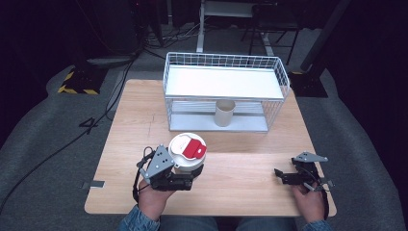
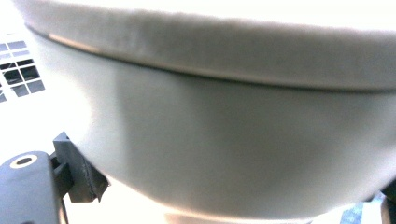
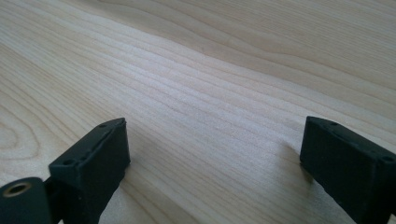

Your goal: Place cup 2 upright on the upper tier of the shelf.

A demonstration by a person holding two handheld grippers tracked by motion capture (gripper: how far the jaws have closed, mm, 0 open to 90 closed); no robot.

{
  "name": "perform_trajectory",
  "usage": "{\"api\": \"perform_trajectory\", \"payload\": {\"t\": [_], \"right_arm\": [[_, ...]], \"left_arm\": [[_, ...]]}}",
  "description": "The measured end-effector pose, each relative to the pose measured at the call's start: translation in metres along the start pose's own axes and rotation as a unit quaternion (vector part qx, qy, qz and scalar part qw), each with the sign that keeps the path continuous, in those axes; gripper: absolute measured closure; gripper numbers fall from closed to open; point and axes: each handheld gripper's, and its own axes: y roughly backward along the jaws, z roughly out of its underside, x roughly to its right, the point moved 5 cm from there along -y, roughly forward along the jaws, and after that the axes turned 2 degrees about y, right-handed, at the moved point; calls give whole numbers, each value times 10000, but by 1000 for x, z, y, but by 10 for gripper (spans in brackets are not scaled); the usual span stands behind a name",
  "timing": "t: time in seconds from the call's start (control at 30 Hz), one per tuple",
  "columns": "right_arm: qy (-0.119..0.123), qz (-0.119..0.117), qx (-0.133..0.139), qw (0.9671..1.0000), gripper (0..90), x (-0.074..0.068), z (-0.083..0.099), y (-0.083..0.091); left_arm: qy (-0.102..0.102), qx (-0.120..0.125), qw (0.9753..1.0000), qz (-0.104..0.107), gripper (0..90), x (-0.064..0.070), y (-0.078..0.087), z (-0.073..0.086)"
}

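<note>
A white cup [image 1: 187, 150] with a white lid bearing a red label stands at the table's front left. My left gripper [image 1: 191, 174] is shut on the cup's lower body from the near side. In the left gripper view the cup's wall [image 2: 224, 140] sits very close between the jaws, under the lid's rim. My right gripper [image 1: 281, 176] rests low at the front right of the wooden table [image 1: 250, 159], pointing left. It is open, with bare wood between its fingers [image 3: 100, 154].
A white wire rack [image 1: 226, 84] with a flat upper shelf stands at the table's far side. A beige paper cup [image 1: 224, 112] stands upright on its lower level. Cables and stands lie on the dark floor beyond.
</note>
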Motion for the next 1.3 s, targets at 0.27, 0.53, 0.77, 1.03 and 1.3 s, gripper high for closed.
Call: {"api": "perform_trajectory", "payload": {"t": [0.27,0.53,0.77,1.03,1.3], "right_arm": [[-7,9,1,10000,86,0,0,0],[-25,44,1,10000,86,0,-1,-1],[-24,45,3,10000,86,0,-1,-1],[-34,54,4,10000,85,0,-1,-1],[-84,97,-7,9999,82,-1,-2,-2]], "left_arm": [[-87,78,9999,49,119,-5,-5,-27],[-189,74,9998,71,120,-12,-17,-51],[-171,129,9997,133,120,-16,-32,-67],[-191,238,9994,159,120,-22,-44,-91],[-154,220,9994,199,121,-29,-56,-112]]}}
